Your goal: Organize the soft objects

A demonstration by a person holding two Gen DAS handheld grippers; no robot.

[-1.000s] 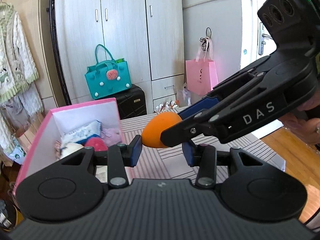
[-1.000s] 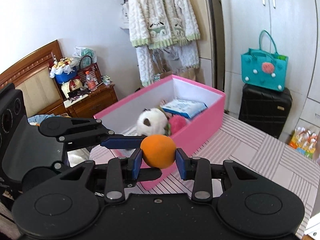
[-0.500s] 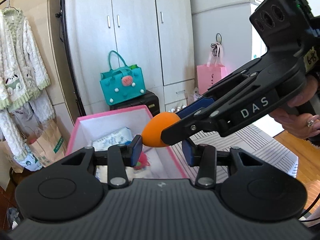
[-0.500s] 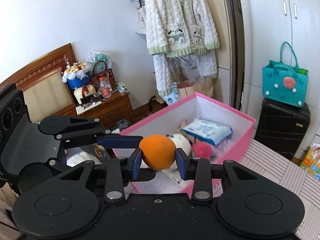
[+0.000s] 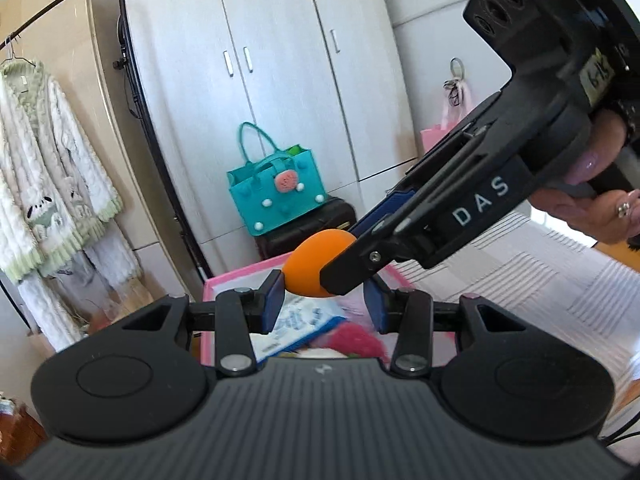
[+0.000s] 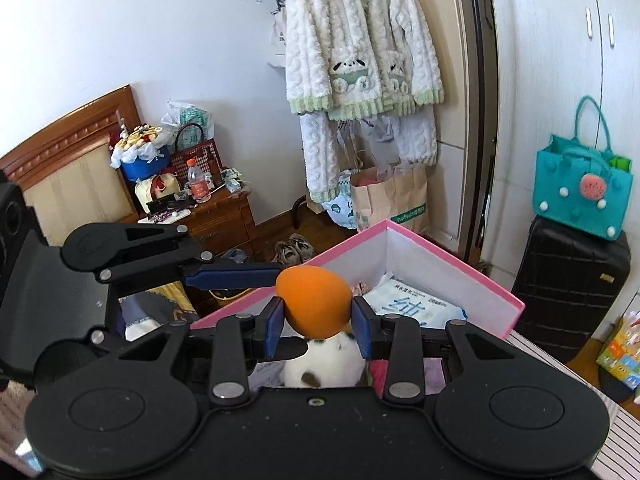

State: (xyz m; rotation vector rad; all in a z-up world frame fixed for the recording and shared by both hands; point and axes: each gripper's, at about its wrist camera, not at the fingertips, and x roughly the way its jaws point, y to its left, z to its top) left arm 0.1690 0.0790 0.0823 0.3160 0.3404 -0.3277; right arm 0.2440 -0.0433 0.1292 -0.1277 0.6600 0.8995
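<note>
An orange soft ball (image 6: 314,302) is squeezed between the blue pads of my right gripper (image 6: 318,316), which is shut on it. My left gripper (image 5: 326,300) comes in crosswise and closes on the same ball (image 5: 308,266); its left pad touches the ball, while its right pad is hidden behind the right gripper's finger. The ball hangs over the pink box (image 6: 452,264), which has white inner walls. Inside lie a tissue pack (image 6: 416,308), a white plush (image 6: 320,364) and a red fluffy toy (image 5: 356,340).
The box stands on a striped tablecloth (image 5: 520,280). Behind it are a black suitcase (image 6: 568,280) with a teal bag (image 6: 580,188) on top, white wardrobes (image 5: 280,80), a hanging fleece jacket (image 6: 360,48) and a cluttered wooden nightstand (image 6: 216,216). A hand (image 5: 592,196) holds the right gripper.
Both grippers have carried the ball together leftward, from above the striped table to above the pink box. Neither grip on the ball has changed.
</note>
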